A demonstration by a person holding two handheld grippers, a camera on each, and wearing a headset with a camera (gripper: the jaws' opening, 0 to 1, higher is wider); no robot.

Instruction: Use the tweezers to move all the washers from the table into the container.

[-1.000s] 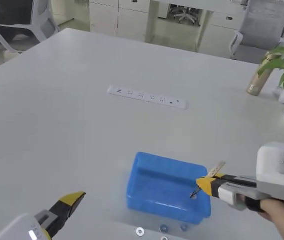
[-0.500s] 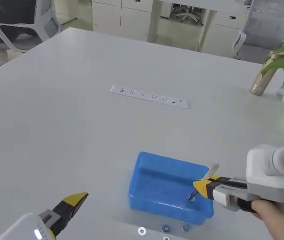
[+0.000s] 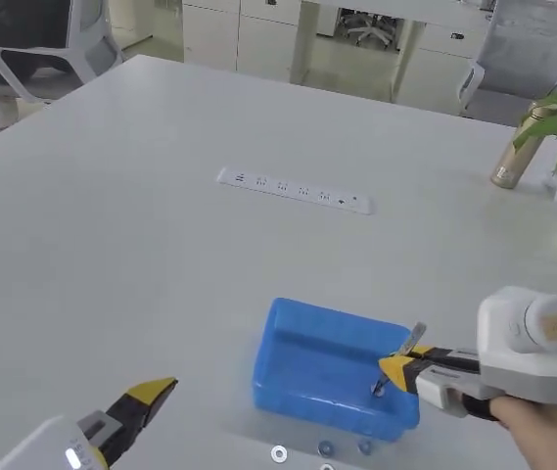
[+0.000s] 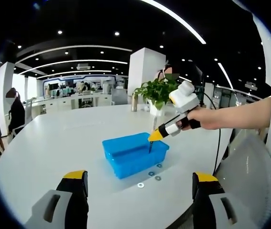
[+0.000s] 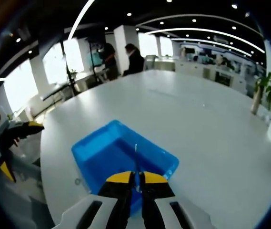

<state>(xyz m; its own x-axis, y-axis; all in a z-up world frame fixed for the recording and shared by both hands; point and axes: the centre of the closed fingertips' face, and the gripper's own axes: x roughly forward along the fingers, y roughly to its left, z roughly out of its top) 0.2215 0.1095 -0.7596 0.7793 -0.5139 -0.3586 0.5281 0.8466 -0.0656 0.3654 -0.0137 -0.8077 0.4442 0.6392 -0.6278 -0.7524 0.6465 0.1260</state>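
R gripper (image 3: 395, 368) fingers clamped on tweezers (image 3: 412, 341), tips in bin (image 3: 309, 401). L gripper (image 4: 140, 175) fingers wide apart, empty. Washers (image 3: 278, 453) on tabletop (image 3: 161, 245) by bin.

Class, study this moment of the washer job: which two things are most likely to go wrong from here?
1. The thin metal tweezers sit clamped in the right gripper, tip down in the blue plastic container; pressed hard, they might twist in the jaws.
2. The small washers lie on the white table close to the container's near wall, so a reach might nudge the container or flick one away.
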